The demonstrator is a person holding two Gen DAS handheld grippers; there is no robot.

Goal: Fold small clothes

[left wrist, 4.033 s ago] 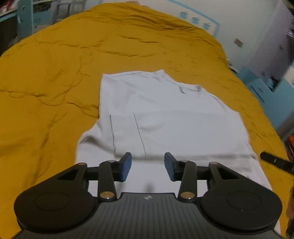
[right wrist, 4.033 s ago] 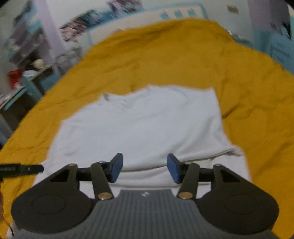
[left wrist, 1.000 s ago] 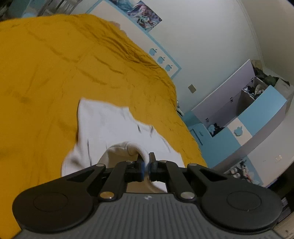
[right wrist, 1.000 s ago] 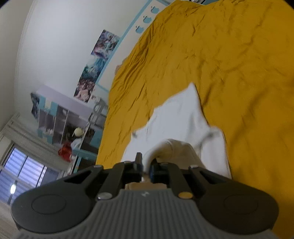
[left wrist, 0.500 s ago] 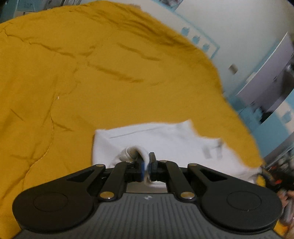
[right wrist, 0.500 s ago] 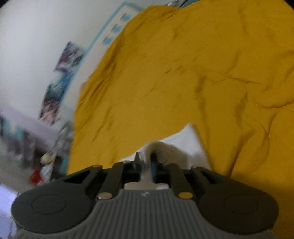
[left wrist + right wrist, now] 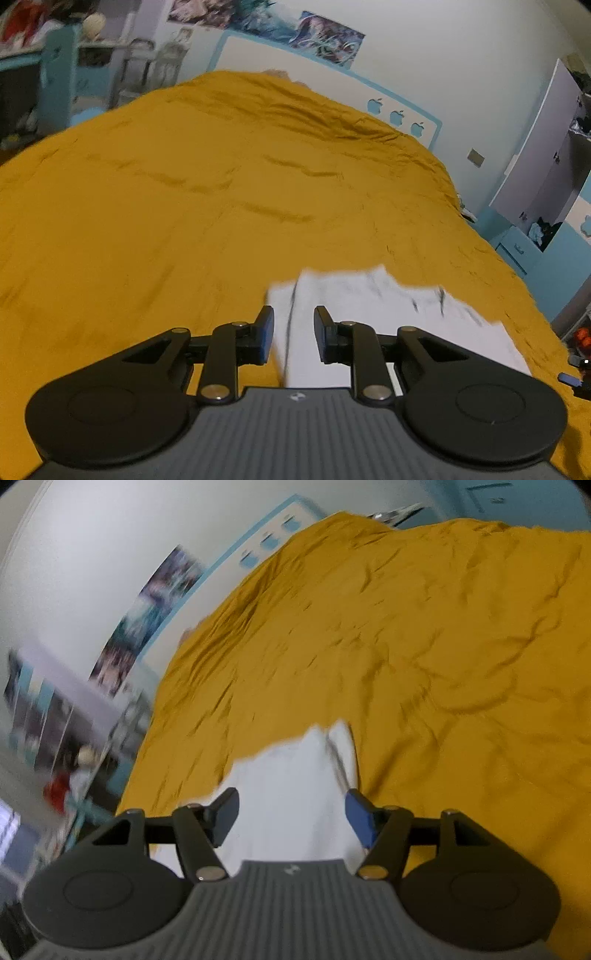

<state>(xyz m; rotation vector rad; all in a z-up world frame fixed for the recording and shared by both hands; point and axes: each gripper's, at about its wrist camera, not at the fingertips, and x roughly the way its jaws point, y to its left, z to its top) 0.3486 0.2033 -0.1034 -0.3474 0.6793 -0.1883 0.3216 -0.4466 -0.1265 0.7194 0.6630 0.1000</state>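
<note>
A small white T-shirt (image 7: 384, 314) lies folded over on the mustard-yellow bedspread (image 7: 184, 206). My left gripper (image 7: 293, 338) is open and empty, just above the shirt's left edge. In the right wrist view the same shirt (image 7: 291, 794) lies under my right gripper (image 7: 291, 819), which is open wide and empty, over the shirt's right edge. Both views are blurred by motion.
The bedspread (image 7: 424, 672) fills most of both views. A white headboard with blue trim (image 7: 332, 85) and a poster stand at the far end. Blue and white cabinets (image 7: 546, 192) stand to the right of the bed, shelves (image 7: 55, 74) to the left.
Both grippers were shut on the shirt's hem and carried it forward over the shirt. Now both have opened and let go, and the shirt lies folded.
</note>
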